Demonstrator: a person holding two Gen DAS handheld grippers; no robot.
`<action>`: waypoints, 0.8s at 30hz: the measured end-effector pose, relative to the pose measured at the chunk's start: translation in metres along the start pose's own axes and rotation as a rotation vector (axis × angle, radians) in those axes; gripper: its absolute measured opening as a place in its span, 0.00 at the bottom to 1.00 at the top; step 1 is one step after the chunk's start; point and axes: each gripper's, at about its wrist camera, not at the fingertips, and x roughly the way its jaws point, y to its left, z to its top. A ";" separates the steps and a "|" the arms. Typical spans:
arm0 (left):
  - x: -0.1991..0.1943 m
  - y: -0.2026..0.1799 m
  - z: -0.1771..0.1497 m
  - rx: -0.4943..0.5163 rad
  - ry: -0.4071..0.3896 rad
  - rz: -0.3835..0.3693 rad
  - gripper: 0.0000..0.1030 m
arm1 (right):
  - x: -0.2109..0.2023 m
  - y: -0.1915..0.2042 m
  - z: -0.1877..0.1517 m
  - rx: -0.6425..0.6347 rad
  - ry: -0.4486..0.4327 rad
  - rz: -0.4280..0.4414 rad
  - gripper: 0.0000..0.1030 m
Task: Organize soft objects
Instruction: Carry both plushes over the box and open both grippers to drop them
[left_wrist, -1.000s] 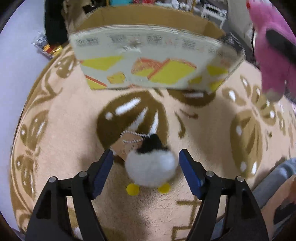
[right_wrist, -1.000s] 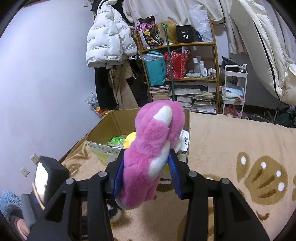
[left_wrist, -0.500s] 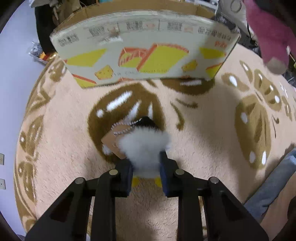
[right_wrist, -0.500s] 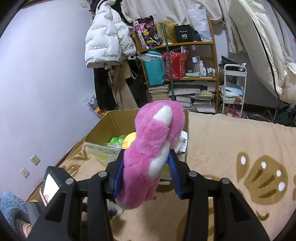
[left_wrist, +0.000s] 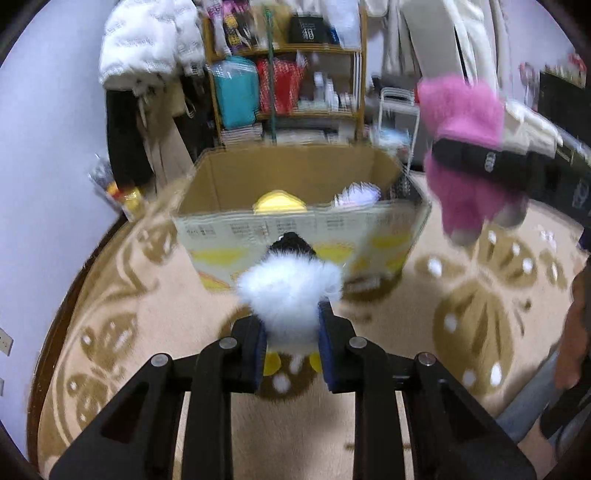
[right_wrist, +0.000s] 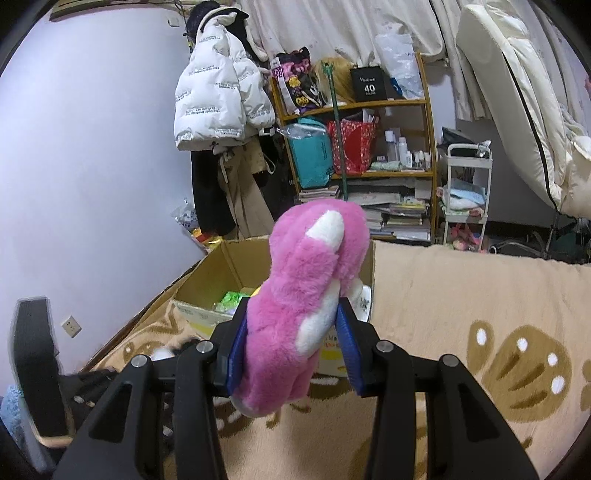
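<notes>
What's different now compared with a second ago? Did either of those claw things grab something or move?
The left gripper closed its open jaws on the white fluffy toy and lifted it off the rug, tilting up so the cardboard box and shelves come into view. The right gripper kept its clamp on the pink plush and barely moved.

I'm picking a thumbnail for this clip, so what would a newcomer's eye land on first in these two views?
First the bright pink plush toy, clamped in the right gripper and held up in front of the open cardboard box. Next the fluffy white plush toy with yellow feet, pinched in the left gripper above the beige patterned rug. Behind both stands a crowded wooden shelf against the back wall.
</notes>
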 end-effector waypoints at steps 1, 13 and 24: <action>-0.004 0.003 0.005 -0.009 -0.022 -0.001 0.22 | 0.000 0.001 0.002 -0.006 -0.004 0.001 0.45; -0.013 0.023 0.055 -0.033 -0.151 0.016 0.22 | 0.021 0.007 0.023 -0.057 -0.019 0.006 0.45; 0.025 0.039 0.095 -0.029 -0.149 0.041 0.23 | 0.061 0.005 0.041 -0.102 0.019 0.013 0.46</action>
